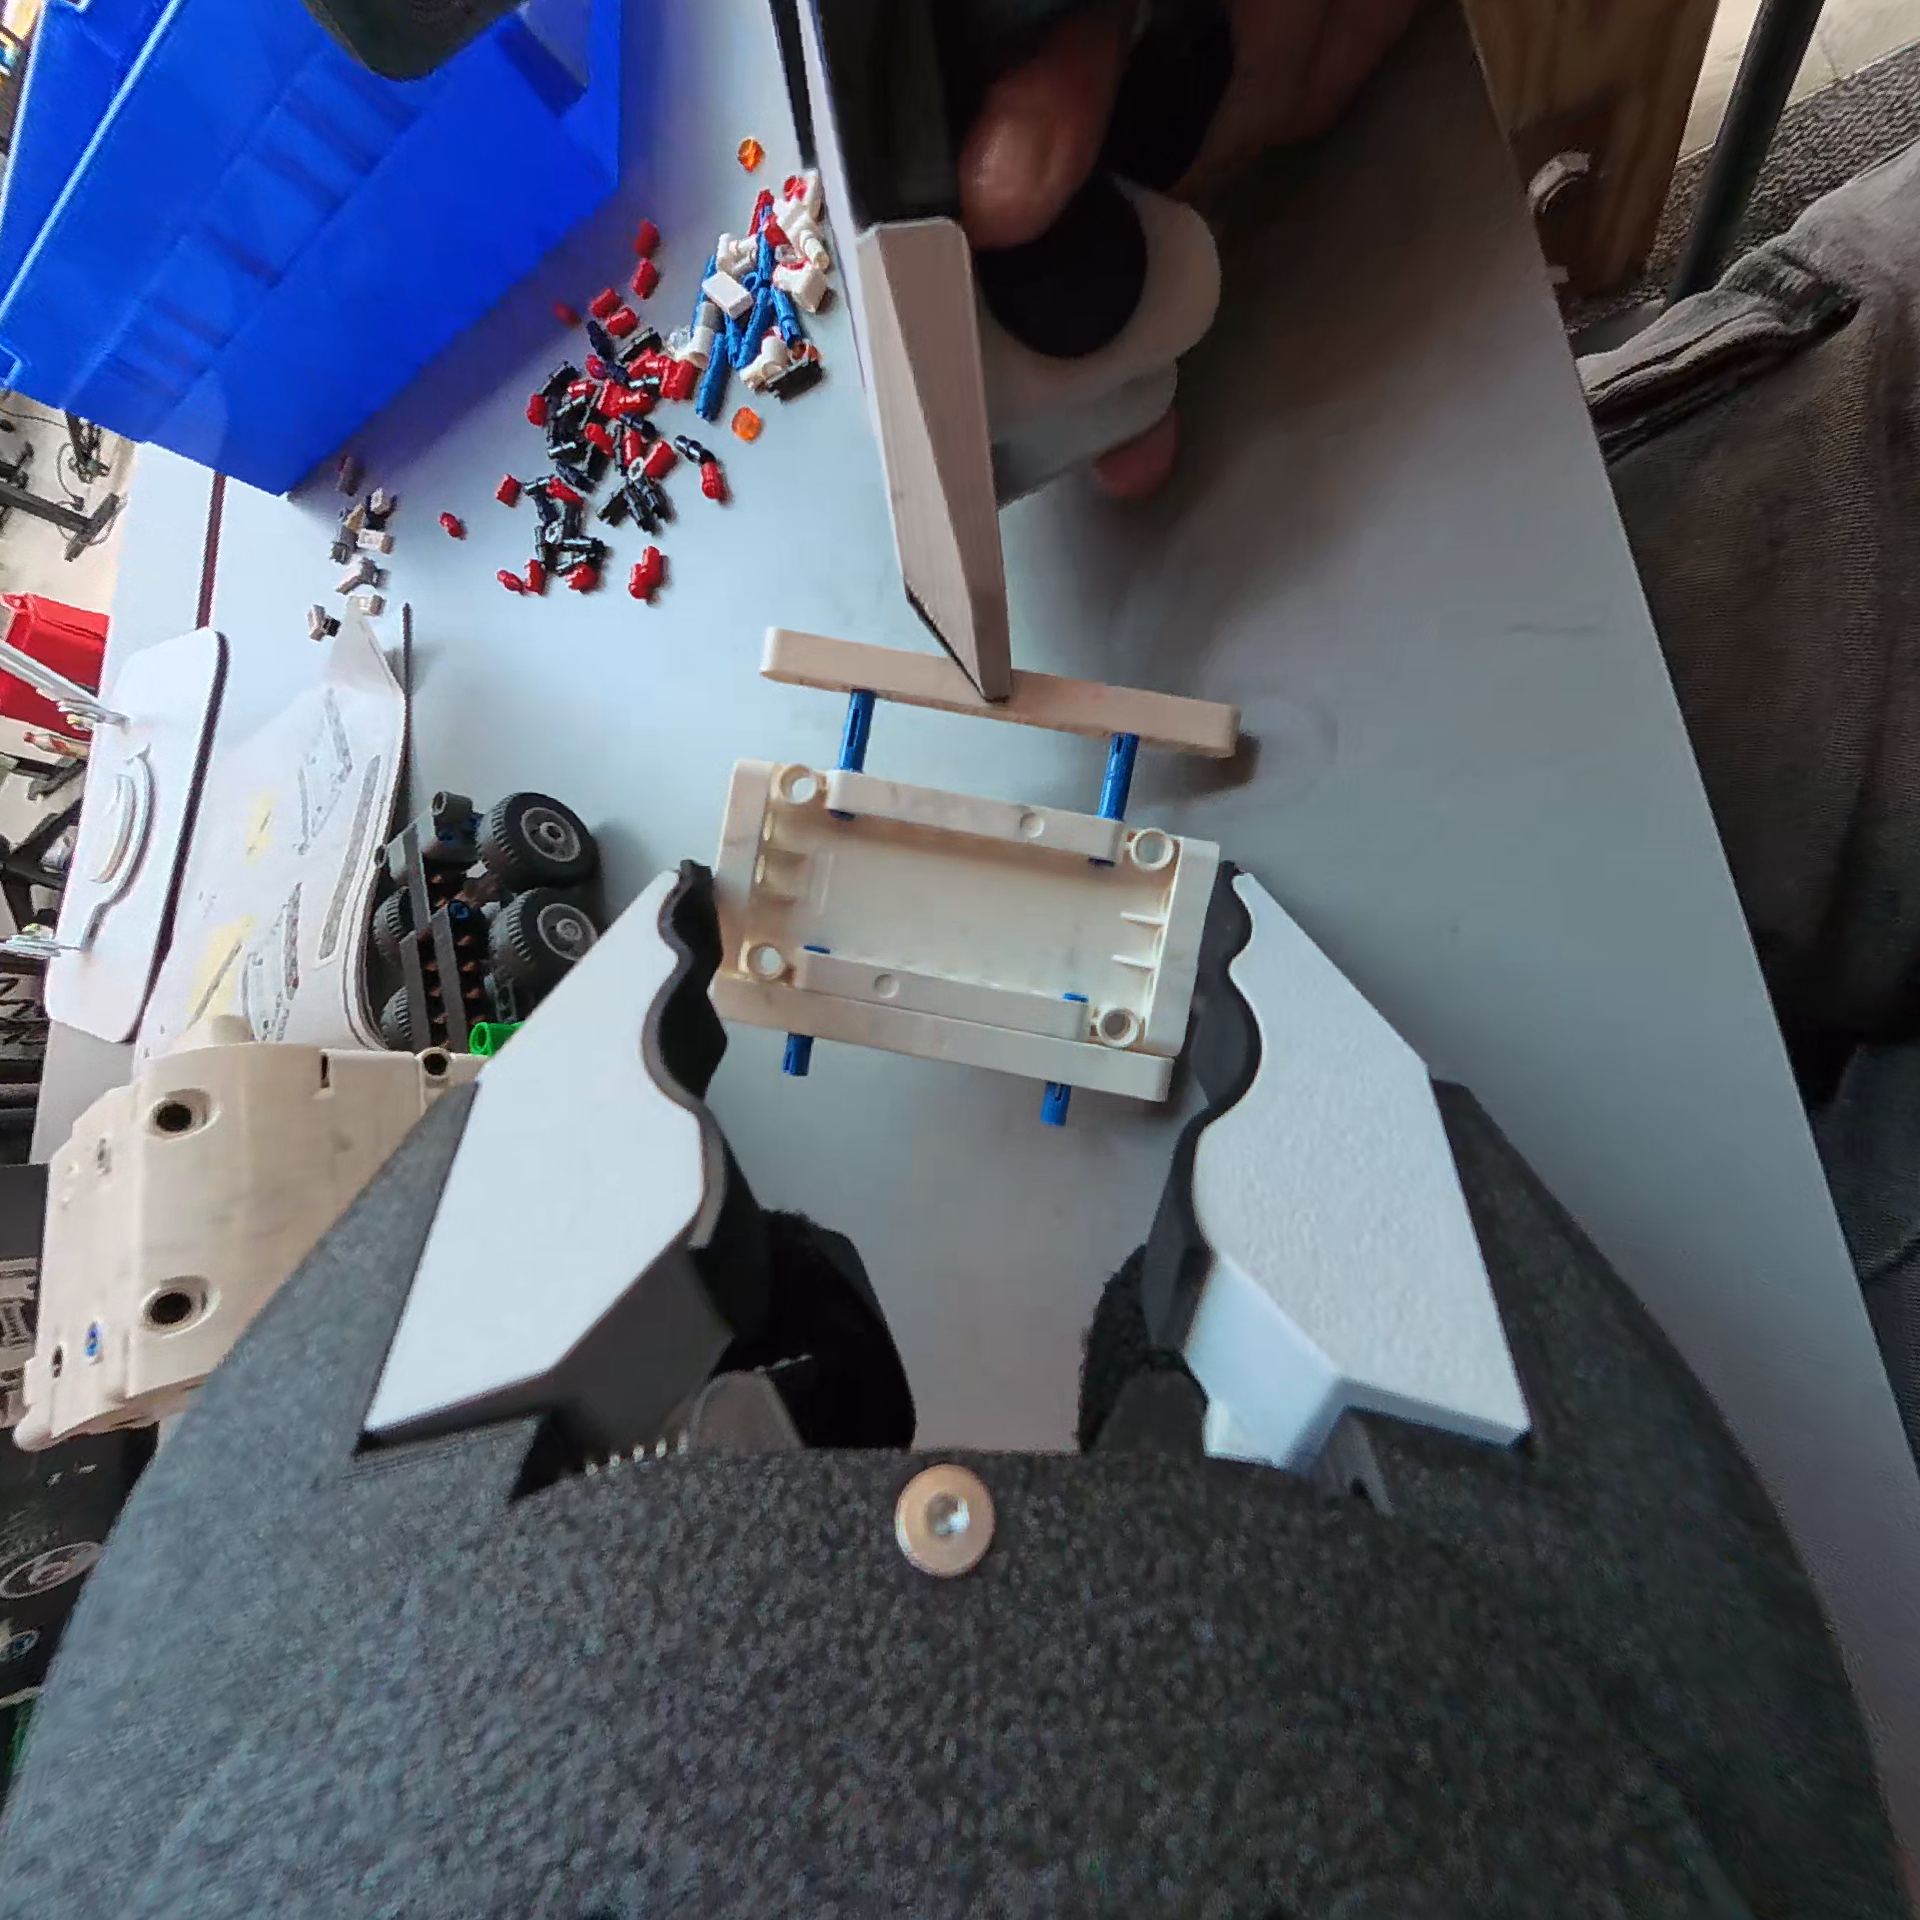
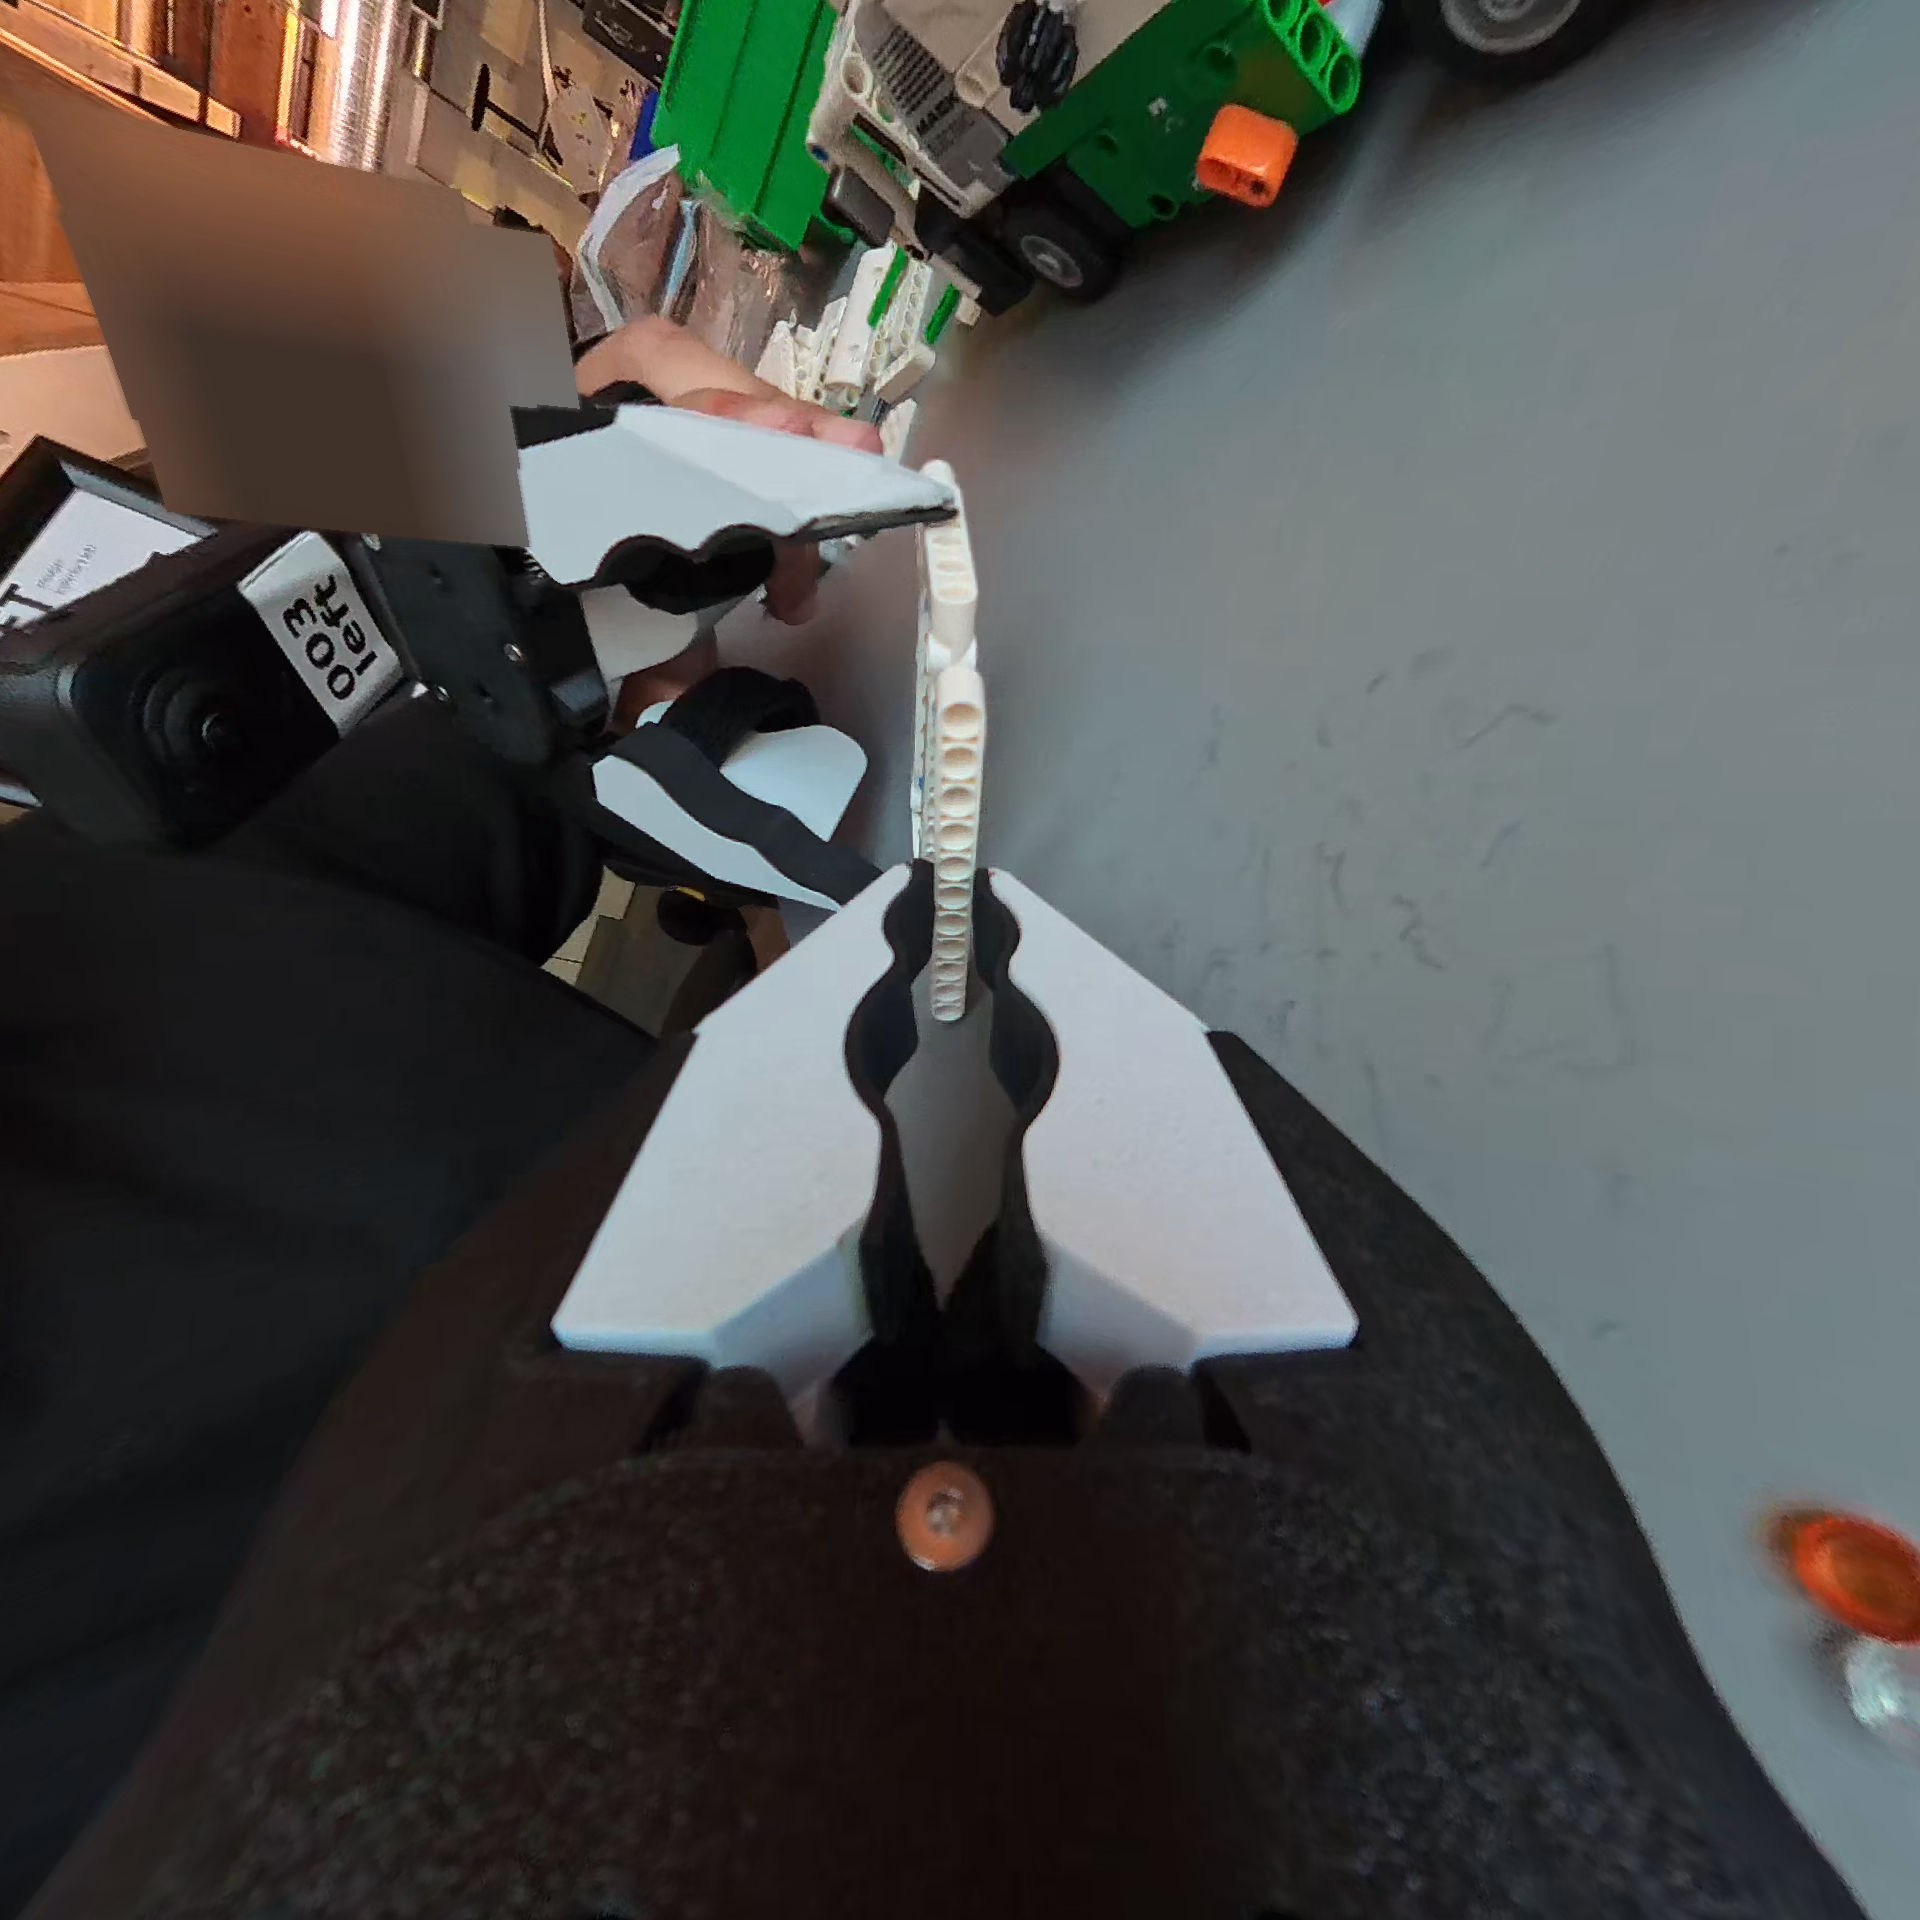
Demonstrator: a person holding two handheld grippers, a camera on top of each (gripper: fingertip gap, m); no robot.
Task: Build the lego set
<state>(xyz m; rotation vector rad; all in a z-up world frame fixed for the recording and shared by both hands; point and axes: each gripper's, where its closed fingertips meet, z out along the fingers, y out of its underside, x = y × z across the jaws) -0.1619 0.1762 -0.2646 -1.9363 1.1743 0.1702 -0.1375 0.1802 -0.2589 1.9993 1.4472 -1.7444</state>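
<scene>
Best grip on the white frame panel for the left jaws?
Take the white frame panel across its two short end walls, coming in level from the near side. Those ends are flat and bare, while the long sides carry beams and blue pins.

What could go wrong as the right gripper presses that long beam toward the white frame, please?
The right gripper pinches the white beam off-centre, so it may go on crooked along the blue axles. The left gripper only brackets the white frame at its ends, so the frame could slide or twist.
</scene>
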